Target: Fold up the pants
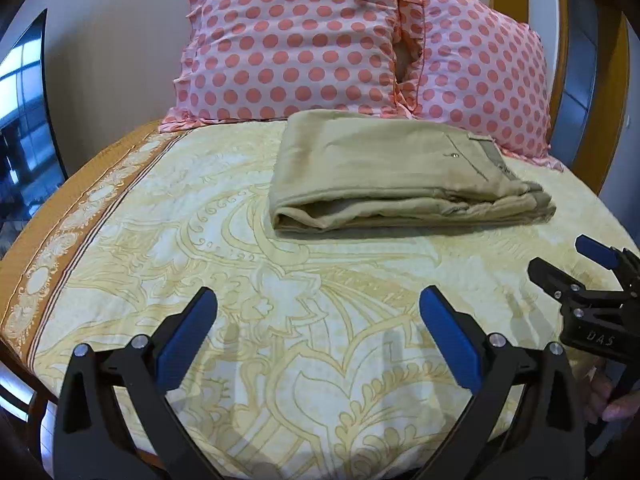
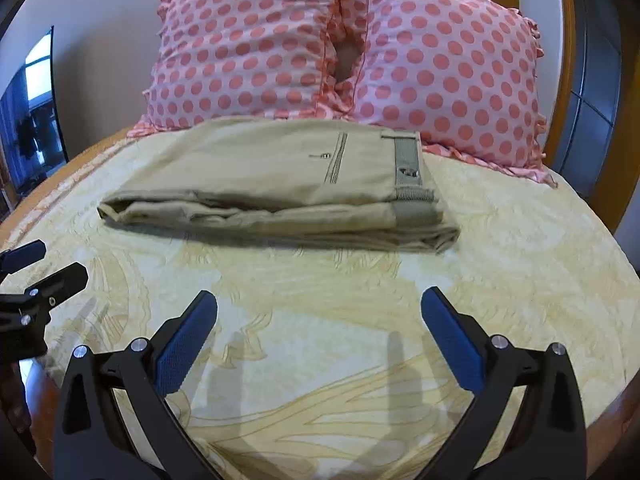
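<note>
The khaki cotton pants (image 1: 400, 172) lay folded into a flat bundle on the bed's yellow floral bedspread (image 1: 280, 320), just before two pink polka-dot pillows (image 1: 304, 44). Their long axis ran left to right, waistband toward the right. Both the left claw (image 1: 318, 312) and the right claw (image 2: 319, 312) hovered apart and empty, short of the bundle's near edge; the fold looked finished.

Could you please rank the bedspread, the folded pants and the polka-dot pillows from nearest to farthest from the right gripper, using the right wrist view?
1. Bedspread: directly under the right gripper, whose jaws are open.
2. Folded pants: ahead, mid-bed.
3. Polka-dot pillows: farthest, at the head of the bed behind the pants.
</note>
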`<action>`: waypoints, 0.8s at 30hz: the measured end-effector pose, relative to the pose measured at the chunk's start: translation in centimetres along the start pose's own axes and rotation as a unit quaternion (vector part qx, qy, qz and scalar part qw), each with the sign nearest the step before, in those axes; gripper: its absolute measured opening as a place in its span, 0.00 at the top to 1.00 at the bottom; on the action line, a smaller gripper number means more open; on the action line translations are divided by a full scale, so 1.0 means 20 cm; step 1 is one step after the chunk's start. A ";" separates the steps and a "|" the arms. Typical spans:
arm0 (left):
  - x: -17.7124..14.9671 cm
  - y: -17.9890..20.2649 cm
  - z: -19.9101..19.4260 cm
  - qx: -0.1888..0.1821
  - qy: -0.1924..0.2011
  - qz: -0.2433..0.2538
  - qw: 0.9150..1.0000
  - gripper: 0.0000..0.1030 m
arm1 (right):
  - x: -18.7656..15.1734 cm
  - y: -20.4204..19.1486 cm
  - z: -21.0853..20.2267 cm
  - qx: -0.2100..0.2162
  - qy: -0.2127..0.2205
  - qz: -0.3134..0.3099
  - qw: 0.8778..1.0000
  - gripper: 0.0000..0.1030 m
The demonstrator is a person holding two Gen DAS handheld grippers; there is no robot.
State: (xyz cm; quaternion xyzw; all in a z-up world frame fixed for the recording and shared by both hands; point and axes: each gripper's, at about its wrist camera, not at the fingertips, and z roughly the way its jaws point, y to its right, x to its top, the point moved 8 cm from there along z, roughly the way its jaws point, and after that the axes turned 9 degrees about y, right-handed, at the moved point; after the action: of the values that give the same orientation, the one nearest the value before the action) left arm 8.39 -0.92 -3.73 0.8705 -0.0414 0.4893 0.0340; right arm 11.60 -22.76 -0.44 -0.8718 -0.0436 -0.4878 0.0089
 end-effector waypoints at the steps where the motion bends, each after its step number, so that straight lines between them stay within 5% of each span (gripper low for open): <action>1: -0.01 0.01 0.01 0.001 -0.004 0.003 1.000 0.02 | -0.01 0.00 0.00 -0.004 0.001 -0.002 1.000 0.01; 24: -0.11 0.03 0.03 0.025 0.013 0.013 1.000 0.02 | -0.12 0.01 0.04 0.007 -0.022 0.028 0.999 0.01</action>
State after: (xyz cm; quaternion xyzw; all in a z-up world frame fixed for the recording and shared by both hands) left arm 7.69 -1.45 -5.85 0.8639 -0.0397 0.5020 0.0064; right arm 11.09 -22.98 -2.83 -0.8831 -0.0227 -0.4678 0.0278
